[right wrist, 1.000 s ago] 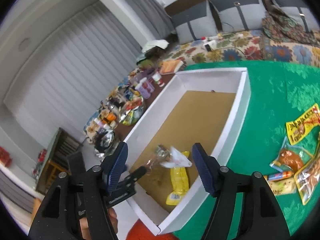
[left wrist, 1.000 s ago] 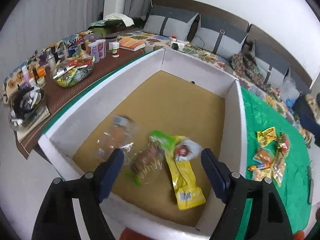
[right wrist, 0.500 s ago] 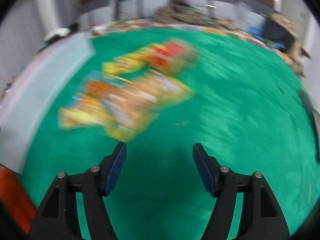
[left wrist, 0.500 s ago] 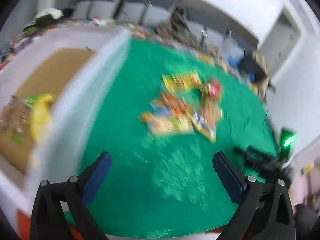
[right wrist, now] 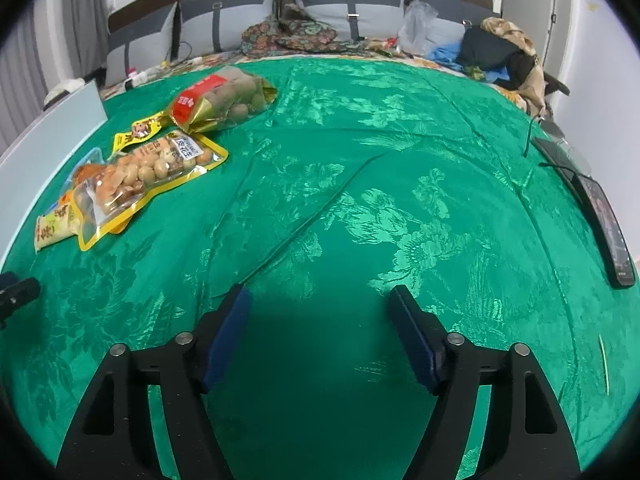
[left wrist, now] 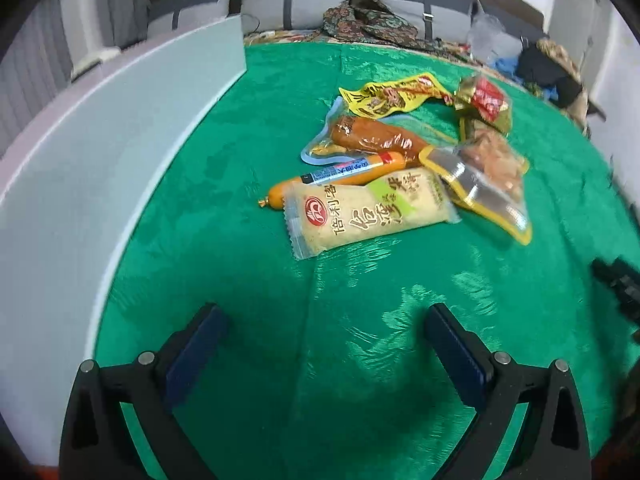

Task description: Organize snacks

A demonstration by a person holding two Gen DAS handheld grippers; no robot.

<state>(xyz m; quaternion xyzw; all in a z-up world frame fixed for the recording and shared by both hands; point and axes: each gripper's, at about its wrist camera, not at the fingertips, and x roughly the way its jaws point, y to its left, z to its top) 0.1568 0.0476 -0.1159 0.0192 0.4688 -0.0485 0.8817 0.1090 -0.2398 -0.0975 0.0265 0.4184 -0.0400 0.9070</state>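
A heap of snack packs lies on the green cloth. Nearest my left gripper (left wrist: 322,324) is a pale yellow bar pack (left wrist: 366,210), with an orange sausage stick (left wrist: 340,174) just behind it. Further back lie a drumstick pouch (left wrist: 372,138), a yellow pouch (left wrist: 394,98), a red-and-gold bag (left wrist: 486,102) and a clear nut bag (left wrist: 484,176). My left gripper stands open and empty, short of the heap. In the right wrist view the peanut bag (right wrist: 160,168) and red-and-gold bag (right wrist: 220,100) lie far left of my right gripper (right wrist: 320,312), whose jaws are opening over bare cloth.
The white box wall (left wrist: 100,152) runs along the left of the cloth. A dark phone (right wrist: 606,226) lies at the cloth's right edge. Grey cushions (right wrist: 344,4) and piled clothes (right wrist: 500,56) sit behind. The other gripper's black tip (right wrist: 16,294) shows at far left.
Both grippers have swung away from the white box, where packs lay inside, over to the green cloth and lower. The left jaws stand wider than a second ago.
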